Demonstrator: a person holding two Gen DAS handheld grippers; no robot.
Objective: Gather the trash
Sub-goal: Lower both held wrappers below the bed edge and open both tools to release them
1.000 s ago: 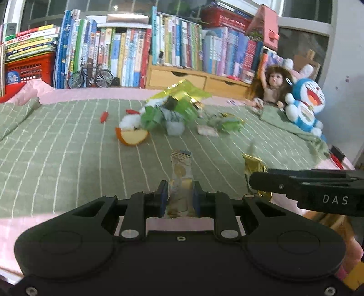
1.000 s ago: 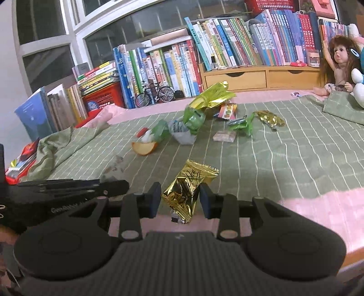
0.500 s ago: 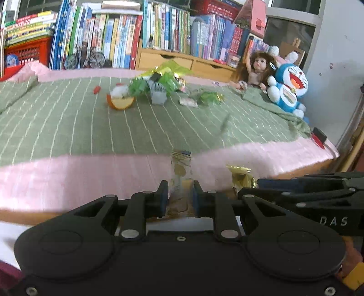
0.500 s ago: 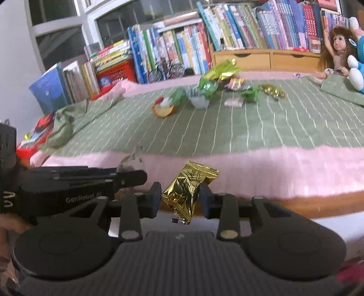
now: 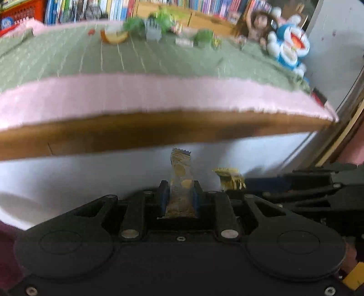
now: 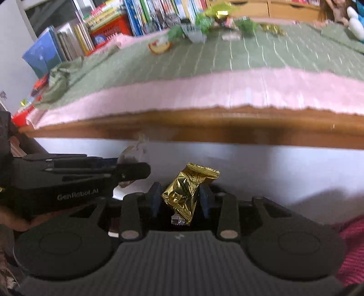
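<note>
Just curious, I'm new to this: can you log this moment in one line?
left gripper: shut on clear wrapper | right gripper: shut on gold wrapper | bed: more trash

A home bedroom, likely a child's: a bed (image 5: 159, 127) with a wooden frame, pink sheet and green striped blanket (image 5: 68, 59) fills mid-frame, crowded bookshelves (image 6: 159, 13) line the top, and 2 toys, a doll (image 5: 257, 25) and a blue plush (image 5: 291, 47), sit upper right.

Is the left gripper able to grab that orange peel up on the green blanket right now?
Probably not. The left gripper is already shut on a slim wrapper and sits off the bed's edge, with the orange peel far across the blanket.
</note>
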